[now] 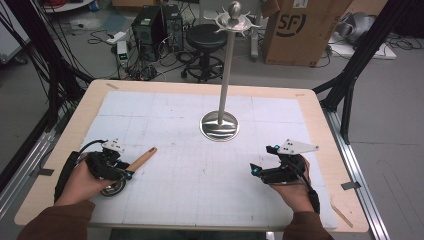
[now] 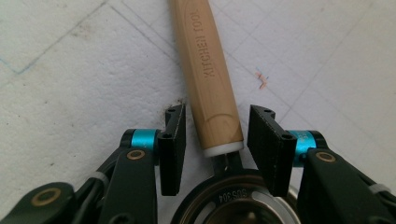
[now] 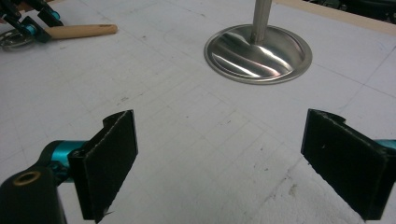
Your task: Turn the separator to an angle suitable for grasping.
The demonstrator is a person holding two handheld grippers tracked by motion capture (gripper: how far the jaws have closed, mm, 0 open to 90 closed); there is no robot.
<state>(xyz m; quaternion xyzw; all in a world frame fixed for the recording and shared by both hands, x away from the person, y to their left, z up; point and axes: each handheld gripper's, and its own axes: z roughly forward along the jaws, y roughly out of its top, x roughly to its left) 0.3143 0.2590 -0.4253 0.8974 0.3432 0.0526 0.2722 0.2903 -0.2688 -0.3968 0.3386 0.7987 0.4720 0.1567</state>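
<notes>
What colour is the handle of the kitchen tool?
Light tan wooden handle, best seen in the left gripper view.

I see the kitchen tool (image 1: 131, 168) near the table's (image 1: 320, 150) left edge, its handle between my left gripper's (image 1: 129, 175) jaws. The stand (image 1: 220, 125) sits mid-table toward the far edge. My right gripper (image 1: 255, 170) rests near the right edge.

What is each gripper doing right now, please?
Left gripper: open, jaws astride the tool's wooden handle, not yet pressing.
Right gripper: open, empty.
</notes>
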